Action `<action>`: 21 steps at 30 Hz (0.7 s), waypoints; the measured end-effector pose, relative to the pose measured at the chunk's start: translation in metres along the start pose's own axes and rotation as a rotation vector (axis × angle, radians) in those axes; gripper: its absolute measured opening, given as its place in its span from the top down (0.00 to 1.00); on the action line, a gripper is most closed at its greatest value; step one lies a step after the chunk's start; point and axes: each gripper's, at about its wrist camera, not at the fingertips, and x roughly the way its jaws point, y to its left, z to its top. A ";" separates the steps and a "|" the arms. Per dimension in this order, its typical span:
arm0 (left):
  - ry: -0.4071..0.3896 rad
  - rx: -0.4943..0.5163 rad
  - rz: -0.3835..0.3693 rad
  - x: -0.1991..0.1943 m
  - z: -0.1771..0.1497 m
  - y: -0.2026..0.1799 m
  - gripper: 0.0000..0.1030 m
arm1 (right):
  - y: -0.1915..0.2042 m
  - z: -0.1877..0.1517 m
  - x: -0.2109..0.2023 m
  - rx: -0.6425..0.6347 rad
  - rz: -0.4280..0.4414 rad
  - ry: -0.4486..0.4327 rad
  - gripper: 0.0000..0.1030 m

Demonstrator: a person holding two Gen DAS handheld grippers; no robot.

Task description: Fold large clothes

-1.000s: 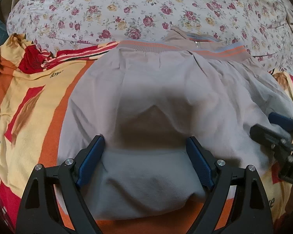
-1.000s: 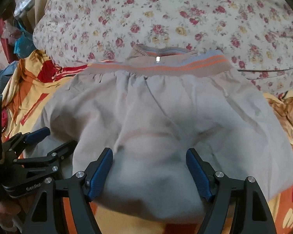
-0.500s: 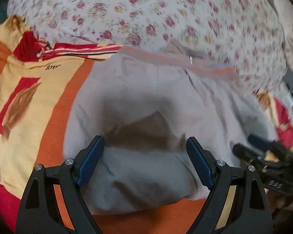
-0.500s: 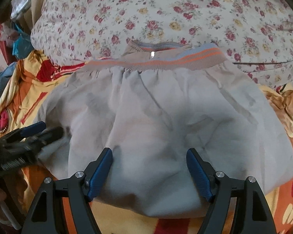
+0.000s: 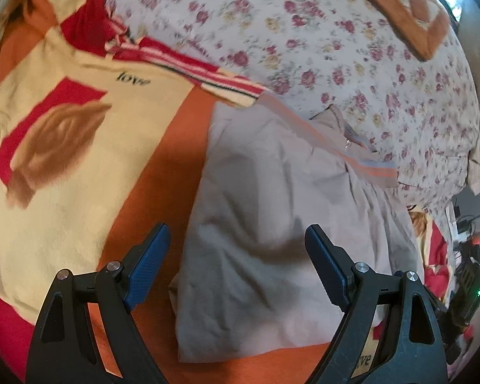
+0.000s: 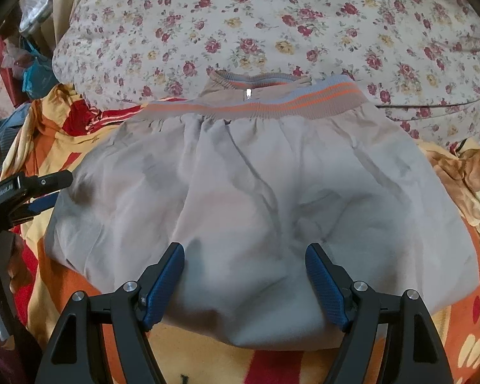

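both the left gripper and right gripper hang spread over the folded grey garment.

Both grippers are angled downward with jaws spread wide and nothing pinched. The left gripper sits tilted off to the side, while the right gripper hangs level, blue pads apart.
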 end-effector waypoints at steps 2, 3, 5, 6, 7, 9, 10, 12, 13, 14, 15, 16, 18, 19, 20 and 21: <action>0.012 -0.008 0.002 0.004 -0.001 0.001 0.16 | -0.001 0.000 0.002 0.004 0.004 0.001 0.27; 0.019 -0.009 0.008 0.008 -0.002 0.001 0.16 | -0.001 0.001 0.002 0.006 0.006 0.002 0.27; 0.032 -0.014 0.020 0.015 -0.002 0.002 0.16 | -0.002 0.001 0.002 0.008 0.010 0.004 0.27; 0.031 -0.015 0.020 0.017 -0.002 0.003 0.16 | -0.003 0.001 0.002 0.010 0.012 0.004 0.27; 0.026 -0.015 0.019 0.018 -0.001 0.003 0.16 | -0.003 0.001 0.003 0.012 0.014 0.004 0.27; 0.032 -0.026 -0.002 0.020 0.001 0.003 0.16 | -0.003 0.000 0.003 0.014 0.017 0.006 0.27; 0.038 -0.040 -0.021 0.021 0.002 0.005 0.16 | -0.003 0.000 0.003 0.014 0.018 0.006 0.27; 0.059 -0.070 -0.081 0.025 0.004 0.008 0.16 | -0.003 0.001 0.003 0.013 0.018 0.007 0.26; 0.067 -0.080 -0.104 0.027 0.005 0.009 0.16 | -0.003 0.001 0.004 0.013 0.018 0.009 0.26; 0.073 -0.099 -0.136 0.029 0.006 0.010 0.16 | -0.003 0.001 0.004 0.011 0.019 0.010 0.26; 0.072 -0.124 -0.175 0.032 0.008 0.012 0.16 | -0.003 0.001 0.004 0.011 0.020 0.009 0.26; 0.074 -0.137 -0.196 0.034 0.010 0.012 0.16 | -0.003 0.001 0.004 0.011 0.021 0.008 0.26; 0.072 -0.164 -0.234 0.040 0.014 0.015 0.16 | -0.003 0.001 0.003 0.011 0.026 0.002 0.26; 0.067 -0.170 -0.243 0.041 0.016 0.014 0.16 | -0.004 0.001 0.002 0.009 0.027 -0.005 0.26; 0.065 -0.170 -0.251 0.044 0.017 0.013 0.16 | -0.005 0.001 0.001 0.007 0.027 -0.008 0.26; 0.065 -0.159 -0.251 0.046 0.018 0.010 0.16 | -0.006 0.001 0.000 0.005 0.026 -0.012 0.26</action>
